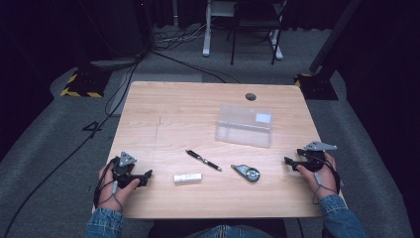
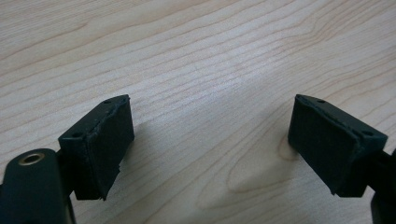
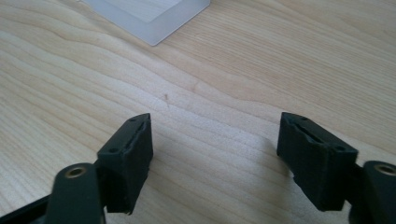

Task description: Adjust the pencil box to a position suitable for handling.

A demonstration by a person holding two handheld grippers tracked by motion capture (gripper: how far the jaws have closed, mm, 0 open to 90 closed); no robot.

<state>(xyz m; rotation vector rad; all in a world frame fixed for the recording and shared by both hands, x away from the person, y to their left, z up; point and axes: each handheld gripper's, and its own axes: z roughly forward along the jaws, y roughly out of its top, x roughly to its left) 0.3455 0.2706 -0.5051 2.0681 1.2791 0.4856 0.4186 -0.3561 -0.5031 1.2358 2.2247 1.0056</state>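
Grippers parked, both released.
Left gripper (image 1: 143, 177) nears white eraser stick (image 1: 187, 177); right gripper (image 1: 291, 162) nears grey tape dispenser (image 1: 246, 172).

the surface (image 1: 163, 114) is evenly lit from above while the room around it falls into near black. both gripper views are bright and slightly soft, with faint shadows under the tongs and a pale sheen on the wood grain.
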